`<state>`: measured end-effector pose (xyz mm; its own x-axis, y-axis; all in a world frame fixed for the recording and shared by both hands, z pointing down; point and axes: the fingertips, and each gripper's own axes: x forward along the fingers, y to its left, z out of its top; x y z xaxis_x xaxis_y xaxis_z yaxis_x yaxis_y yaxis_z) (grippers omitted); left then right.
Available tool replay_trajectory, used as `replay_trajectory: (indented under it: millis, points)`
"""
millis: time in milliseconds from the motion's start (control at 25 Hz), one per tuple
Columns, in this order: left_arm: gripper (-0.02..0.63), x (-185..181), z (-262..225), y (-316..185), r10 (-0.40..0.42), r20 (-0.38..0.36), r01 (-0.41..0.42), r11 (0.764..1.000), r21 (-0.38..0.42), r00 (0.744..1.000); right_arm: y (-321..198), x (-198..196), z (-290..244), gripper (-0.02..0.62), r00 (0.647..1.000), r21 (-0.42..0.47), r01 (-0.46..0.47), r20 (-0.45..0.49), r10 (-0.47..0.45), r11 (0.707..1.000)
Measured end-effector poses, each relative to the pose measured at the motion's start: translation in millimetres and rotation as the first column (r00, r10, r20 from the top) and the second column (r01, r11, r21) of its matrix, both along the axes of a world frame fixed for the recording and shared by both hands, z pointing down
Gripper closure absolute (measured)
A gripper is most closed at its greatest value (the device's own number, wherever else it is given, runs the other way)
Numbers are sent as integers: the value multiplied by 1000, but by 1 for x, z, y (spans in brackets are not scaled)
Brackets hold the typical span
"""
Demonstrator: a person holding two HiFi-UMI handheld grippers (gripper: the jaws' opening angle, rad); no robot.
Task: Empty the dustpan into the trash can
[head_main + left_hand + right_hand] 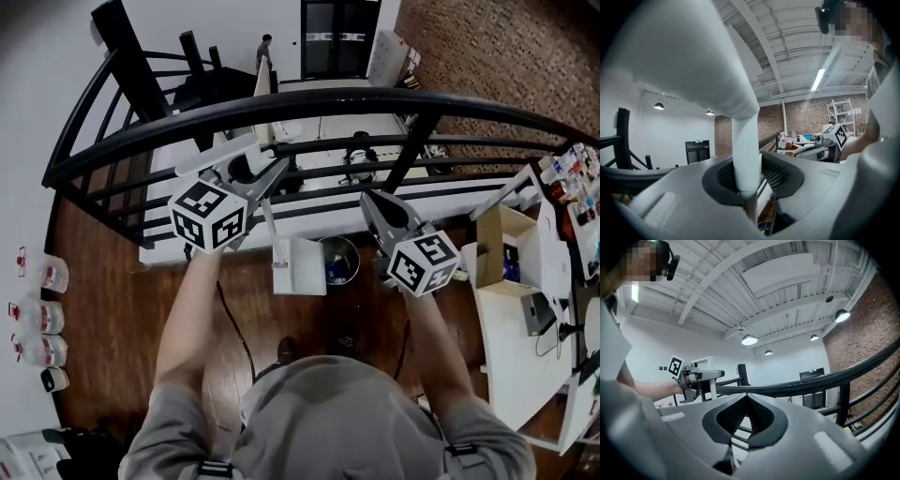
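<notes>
Ahead of both jaws curves the black railing (309, 98), and both forearms reach out level toward it. The left gripper (747, 161) has its jaws clenched on the handle of the white dustpan (302, 267), whose pan hangs under them, just beside the round trash can (354, 253) on the wooden floor. The right gripper (745, 399) has its jaws pressed together, grasping nothing. Each gripper's cube bears black square markers.

Left gripper (749, 185): jaws closed on the white dustpan handle (746, 150), which stands upright between the pads. The handle broadens upward and leftward. Right of the handle: right gripper (820, 149), brick wall (806, 115). Left of the handle: dark door (697, 151).
</notes>
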<state>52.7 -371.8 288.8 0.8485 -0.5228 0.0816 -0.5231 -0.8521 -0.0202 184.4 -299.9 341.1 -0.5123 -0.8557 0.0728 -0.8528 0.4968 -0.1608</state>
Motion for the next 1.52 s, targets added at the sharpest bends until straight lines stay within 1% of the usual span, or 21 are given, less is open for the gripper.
replay_trajectory:
  millis: [120,280,400,520,600,720,920,1080,1320,1520]
  points:
    - [490,-37,-7,5,-40,-20,40,999,20,999,1,-30,0,595,1000,3,15,-3,-15,1000]
    - [491,-75,3,4,-109,-35,110,994,24,993,10,-60,6,595,999,-5,32,-18,-32,999]
    - [491,-95,24,1,-147,-33,148,988,33,989,15,-74,13,595,999,-18,36,-24,-37,999]
    - [491,-111,60,-5,-195,-14,196,980,31,981,17,-88,25,595,998,-45,47,-29,-48,998]
    - [491,-116,89,-9,-221,-4,221,975,23,975,18,-95,34,595,998,-65,54,-34,-57,996]
    - [491,-116,134,-11,-233,1,233,972,9,972,18,-101,49,595,998,-98,59,-31,-63,993]
    - [491,-119,196,-21,-285,-9,285,958,-10,958,8,-110,79,595,998,-132,60,-20,-64,989]
    - [491,-124,232,-26,-308,-3,308,951,-28,951,3,-117,102,595,999,-168,33,28,-29,985]
    - [491,-120,289,-26,-302,1,302,953,-34,953,15,-128,138,595,999,-226,40,14,-38,973]
    - [492,-132,316,-23,-344,-21,343,939,-36,939,23,-131,151,595,999,-255,39,3,-40,966]
